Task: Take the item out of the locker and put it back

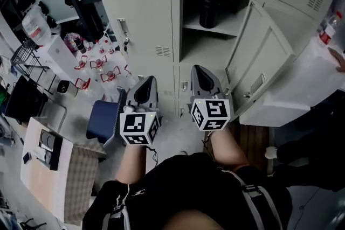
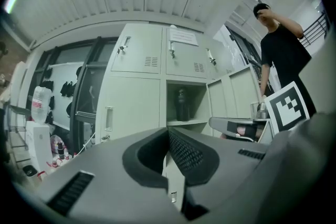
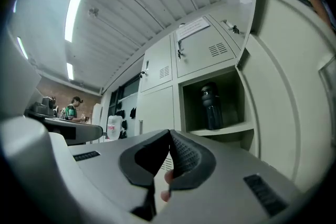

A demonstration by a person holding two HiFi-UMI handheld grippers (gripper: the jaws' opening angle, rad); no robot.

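Bottle (image 1: 209, 11), dark, is seen upright on the upper shelf (image 1: 211, 29) of the open locker (image 1: 141, 24) compartment, untouched. L gripper (image 1: 145, 83): jaws pressed together, nothing held. R gripper (image 1: 199, 71): jaws likewise shut tight, empty. Both are held side by side, low in front of the locker, well short of it. Door (image 1: 265, 59) is swung out to the right.

Access to open compartment (image 1: 199, 48): clear from the front only.
Blocked to the right of the compartment by its door (image 1: 264, 62), swung outward. Taken up inside, on the shelf (image 1: 223, 31), by a dark bottle (image 1: 209, 11) standing upright; free on both sides of it and beneath the shelf. Shut off left and above by closed doors.
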